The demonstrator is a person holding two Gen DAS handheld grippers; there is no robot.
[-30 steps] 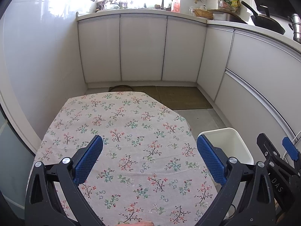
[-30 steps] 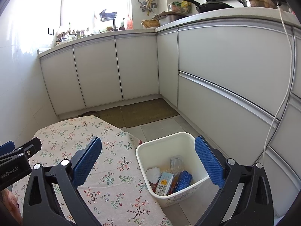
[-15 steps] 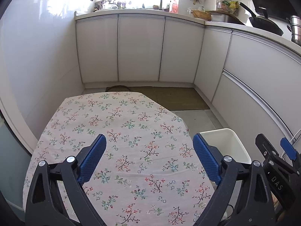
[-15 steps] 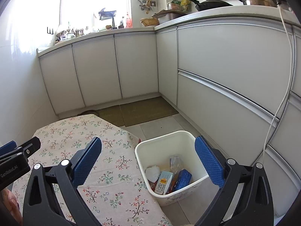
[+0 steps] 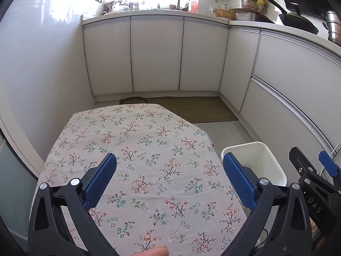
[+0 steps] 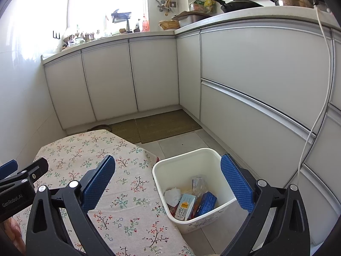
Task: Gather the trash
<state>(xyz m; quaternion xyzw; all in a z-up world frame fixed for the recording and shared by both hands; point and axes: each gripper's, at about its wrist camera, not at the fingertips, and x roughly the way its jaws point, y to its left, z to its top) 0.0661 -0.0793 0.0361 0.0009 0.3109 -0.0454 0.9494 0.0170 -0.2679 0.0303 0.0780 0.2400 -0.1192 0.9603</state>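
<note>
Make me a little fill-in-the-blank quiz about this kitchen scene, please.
1. The white bin stands on the ____ beside the table.
2. The tablecloth is printed with small ____.
3. The carton and the crumpled tissue lie inside the ____.
4. The jaws of the left gripper and the right gripper are both ____, with nothing in them.

Missing words: floor; flowers; bin; open

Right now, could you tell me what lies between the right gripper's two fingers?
In the right wrist view, the right gripper stands open, with only the tablecloth edge and the white bin of trash beyond.
</note>
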